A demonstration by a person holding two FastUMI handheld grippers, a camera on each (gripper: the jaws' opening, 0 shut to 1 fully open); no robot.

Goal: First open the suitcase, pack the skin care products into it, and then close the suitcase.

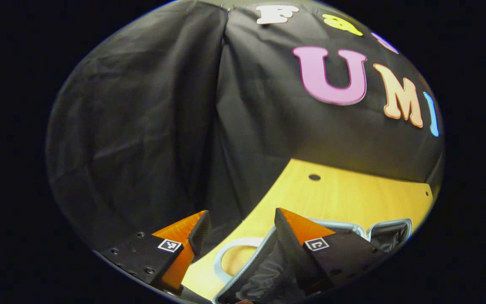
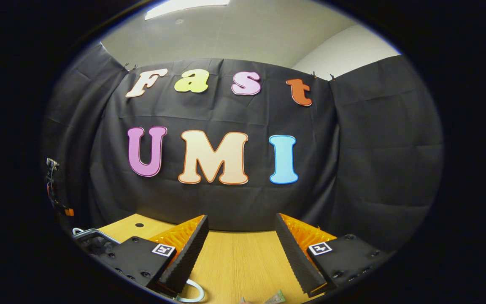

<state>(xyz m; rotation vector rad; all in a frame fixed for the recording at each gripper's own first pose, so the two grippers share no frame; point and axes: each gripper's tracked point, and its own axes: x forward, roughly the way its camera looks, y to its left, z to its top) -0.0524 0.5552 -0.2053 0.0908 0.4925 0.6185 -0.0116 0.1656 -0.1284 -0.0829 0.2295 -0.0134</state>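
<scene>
Both tools, left (image 1: 239,232) and right (image 2: 241,236), gape empty above the open, dark-lined, silver-rimmed suitcase (image 1: 264,261).

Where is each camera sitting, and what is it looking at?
Left gripper view: rides on the left gripper, tilted, facing the cloth wall's corner above the wooden table and the open suitcase; its own two fingers show, spread apart.
Right gripper view: rides on the right gripper, level, facing the cloth wall straight on; its own two fingers show, spread apart.
Both share the wooden table, the cloth wall and the suitcase.
</scene>
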